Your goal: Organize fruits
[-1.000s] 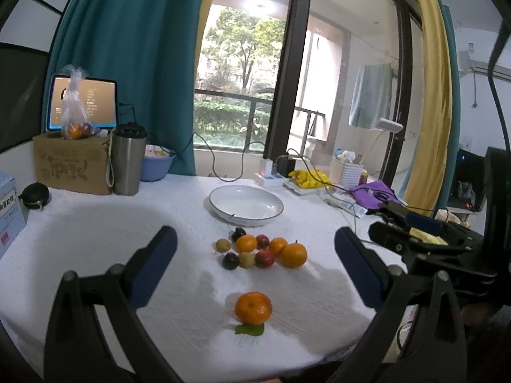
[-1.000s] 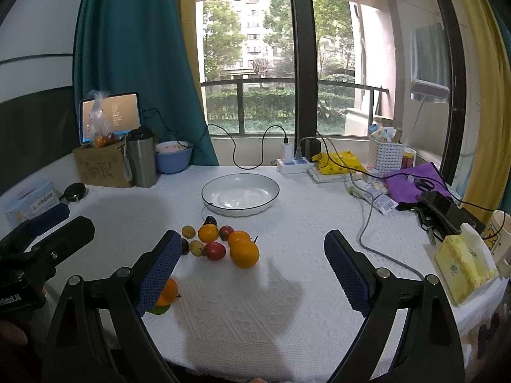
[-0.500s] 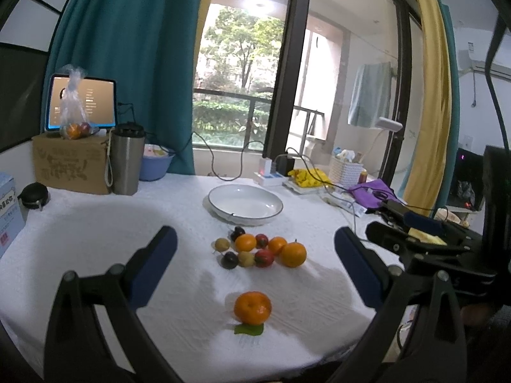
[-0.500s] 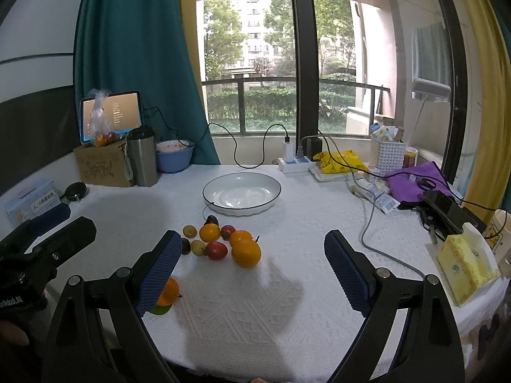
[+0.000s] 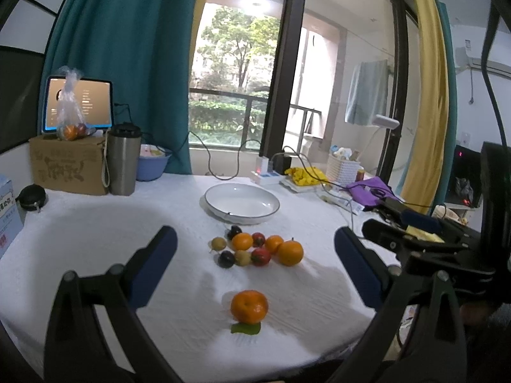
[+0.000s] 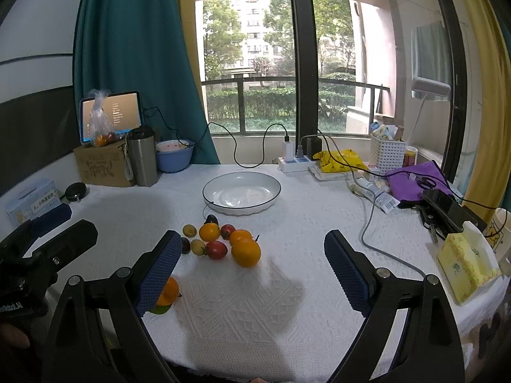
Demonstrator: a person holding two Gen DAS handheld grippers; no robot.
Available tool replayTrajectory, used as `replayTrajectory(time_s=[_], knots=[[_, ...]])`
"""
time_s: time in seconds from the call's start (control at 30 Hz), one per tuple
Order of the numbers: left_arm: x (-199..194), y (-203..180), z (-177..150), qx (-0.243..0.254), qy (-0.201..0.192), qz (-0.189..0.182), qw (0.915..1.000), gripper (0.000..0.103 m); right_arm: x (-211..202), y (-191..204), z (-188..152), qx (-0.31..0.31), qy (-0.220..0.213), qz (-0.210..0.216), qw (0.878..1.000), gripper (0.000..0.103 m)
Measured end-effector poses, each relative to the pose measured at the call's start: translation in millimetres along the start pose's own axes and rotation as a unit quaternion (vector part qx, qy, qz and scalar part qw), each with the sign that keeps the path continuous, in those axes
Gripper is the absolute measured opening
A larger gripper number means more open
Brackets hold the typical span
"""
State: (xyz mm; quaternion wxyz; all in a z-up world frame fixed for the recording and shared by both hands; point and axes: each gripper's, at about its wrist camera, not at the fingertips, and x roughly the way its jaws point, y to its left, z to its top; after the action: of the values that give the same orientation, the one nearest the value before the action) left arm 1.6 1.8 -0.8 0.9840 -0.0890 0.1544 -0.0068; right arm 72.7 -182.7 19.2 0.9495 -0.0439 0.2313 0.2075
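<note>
Barely shifted, left gripper and right gripper hovering level, both spread wide

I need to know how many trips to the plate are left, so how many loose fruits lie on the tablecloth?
10. Nine cluster just in front of the empty plate, among them the largest orange and a red fruit. One tangerine with a leaf sits alone nearer the grippers. Bagged fruit excluded; small ones may hide.

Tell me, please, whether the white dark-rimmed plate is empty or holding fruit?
Empty: the white dark-rimmed plate shows only bare glossy surface, and the cluster of fruit lies on the tablecloth before it.
</note>
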Motion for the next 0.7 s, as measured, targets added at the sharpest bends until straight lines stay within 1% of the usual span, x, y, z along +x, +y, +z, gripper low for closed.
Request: replayTrajectory(time_s=[0.7], knots=[[4.8, 0.6, -2.4, 0.005, 0.006, -0.002, 1.0000, 0.099, 1.9, -2.4, -3.4, 0.004, 0.004, 0.003, 1.000, 0.093]])
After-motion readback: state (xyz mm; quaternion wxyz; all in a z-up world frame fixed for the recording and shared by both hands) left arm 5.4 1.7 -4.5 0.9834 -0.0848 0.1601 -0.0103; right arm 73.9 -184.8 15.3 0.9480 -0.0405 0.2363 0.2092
